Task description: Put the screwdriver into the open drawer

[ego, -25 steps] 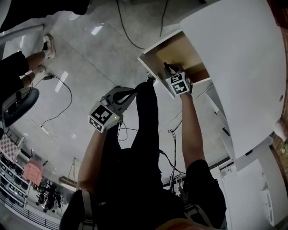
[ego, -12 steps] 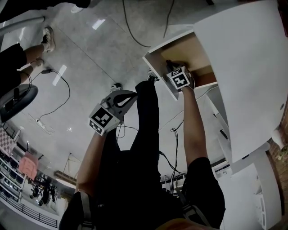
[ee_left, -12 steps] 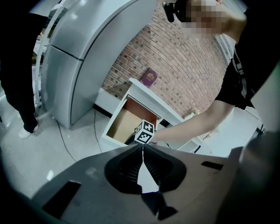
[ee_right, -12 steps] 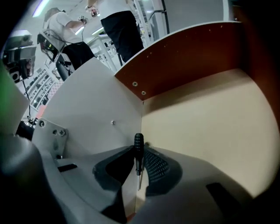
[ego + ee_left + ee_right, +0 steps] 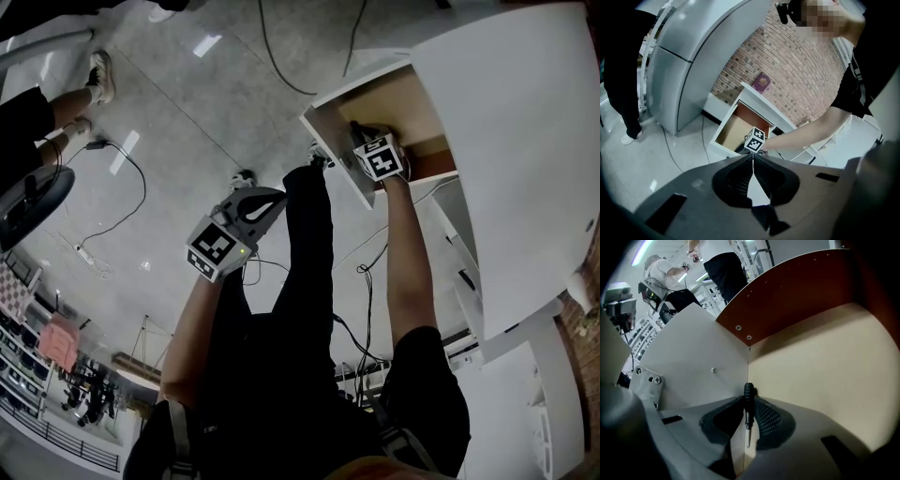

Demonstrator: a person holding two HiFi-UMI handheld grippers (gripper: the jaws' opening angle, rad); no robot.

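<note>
The open drawer [image 5: 330, 141] juts from a white cabinet; its floor is tan and its front panel white. My right gripper [image 5: 361, 133] is down inside it, shut on the screwdriver. In the right gripper view the screwdriver [image 5: 748, 391] sits between the jaws of the right gripper [image 5: 750, 405], black handle forward, metal shaft towards the camera, close to the drawer's front corner [image 5: 748, 357]. My left gripper [image 5: 266, 199] hangs over the floor left of the drawer, shut and holding nothing. In its own view the left gripper [image 5: 753, 158] faces the drawer [image 5: 733, 131].
The white cabinet top [image 5: 506, 141] overhangs the drawer on the right. Cables [image 5: 122, 206] trail over the grey floor, and another person's legs [image 5: 56, 122] stand at the far left. A tall grey appliance [image 5: 689, 61] and a small dark red book [image 5: 761, 83] show beyond.
The right gripper has gone a little deeper into the drawer with the screwdriver. The left gripper has hardly moved.
</note>
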